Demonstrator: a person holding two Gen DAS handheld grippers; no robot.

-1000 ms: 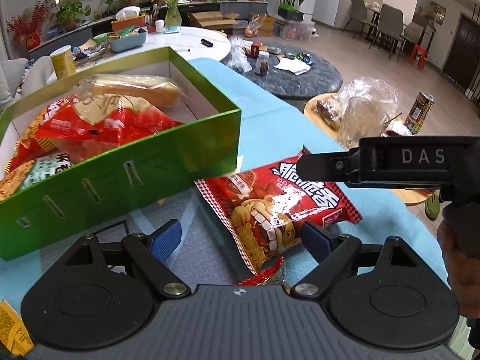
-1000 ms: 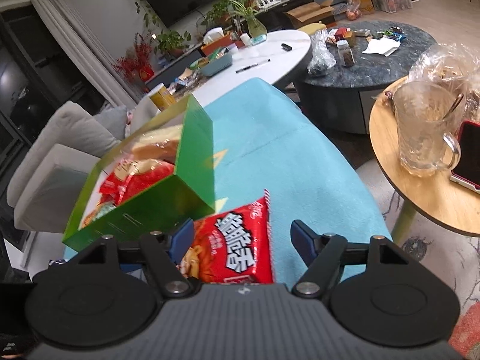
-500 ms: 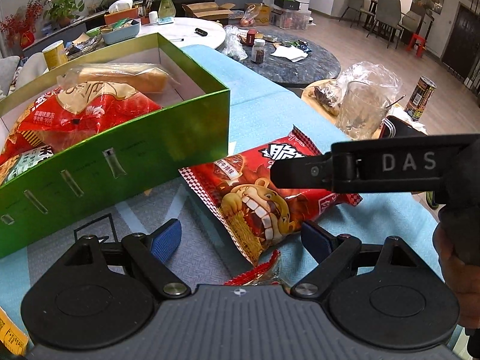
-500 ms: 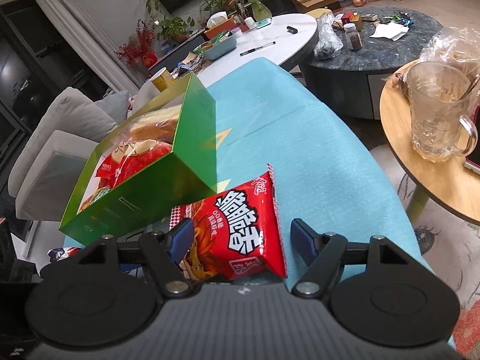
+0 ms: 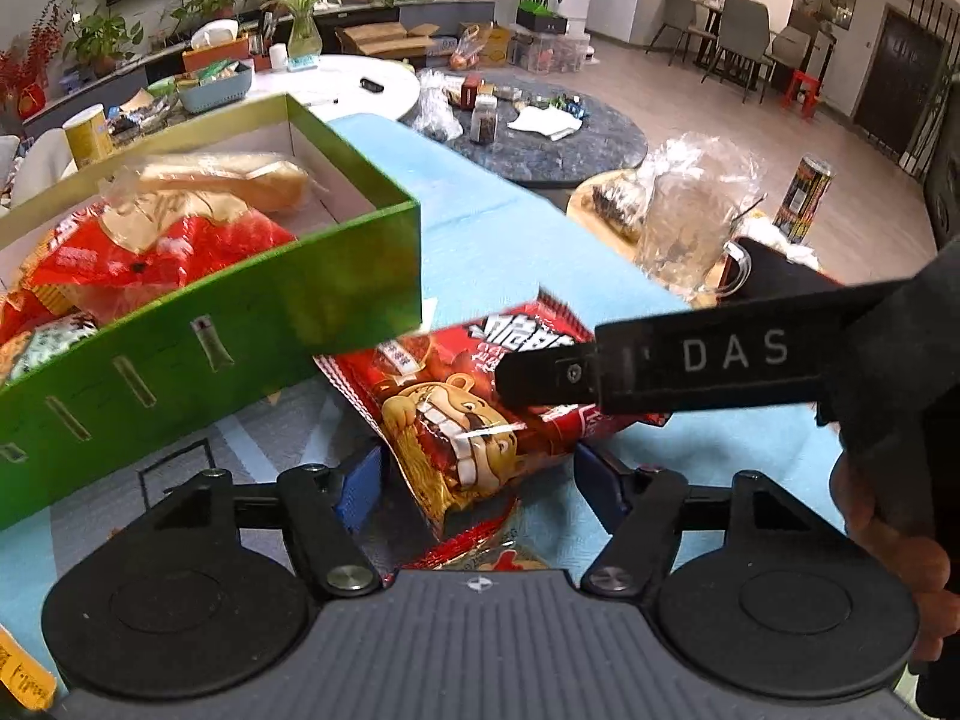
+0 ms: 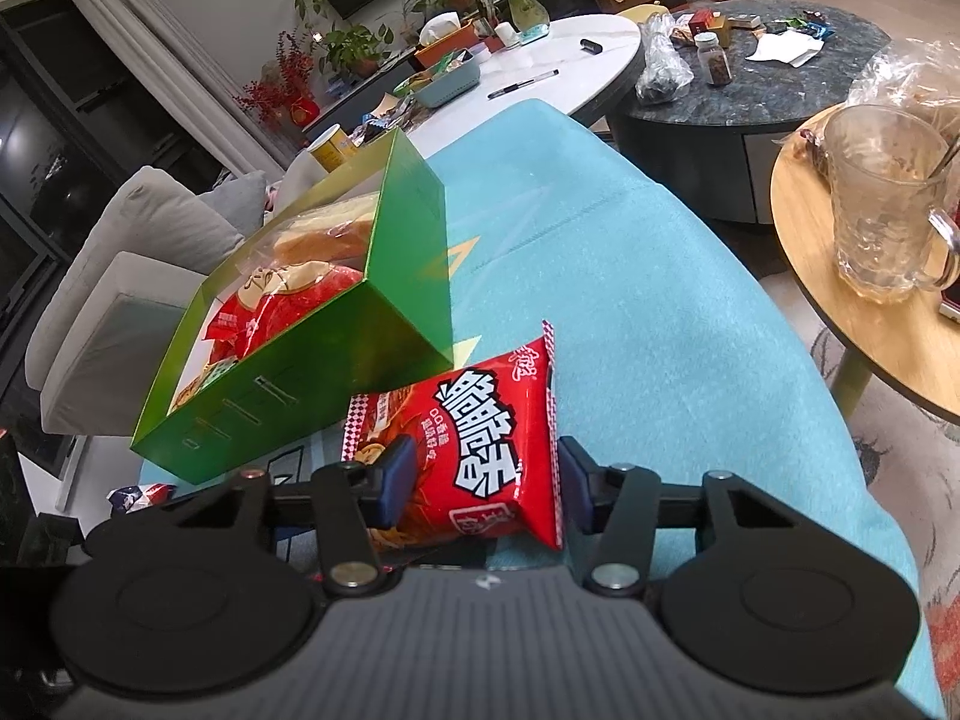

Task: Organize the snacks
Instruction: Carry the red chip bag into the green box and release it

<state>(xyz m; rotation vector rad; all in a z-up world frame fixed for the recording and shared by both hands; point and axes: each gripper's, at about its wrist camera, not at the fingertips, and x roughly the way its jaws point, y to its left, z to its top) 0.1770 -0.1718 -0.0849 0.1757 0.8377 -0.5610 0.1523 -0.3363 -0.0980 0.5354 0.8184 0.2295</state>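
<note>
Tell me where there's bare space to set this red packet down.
Bare: the teal cover beyond the red packet, right of the green box. Crowded: the box's near end. Its far corner behind the bread shows bare floor.

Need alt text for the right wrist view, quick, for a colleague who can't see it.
The right gripper is closing around a red snack packet lying on a blue cloth, beside an open green box already holding snacks. A glass mug stands on a round wooden table at right.
</note>
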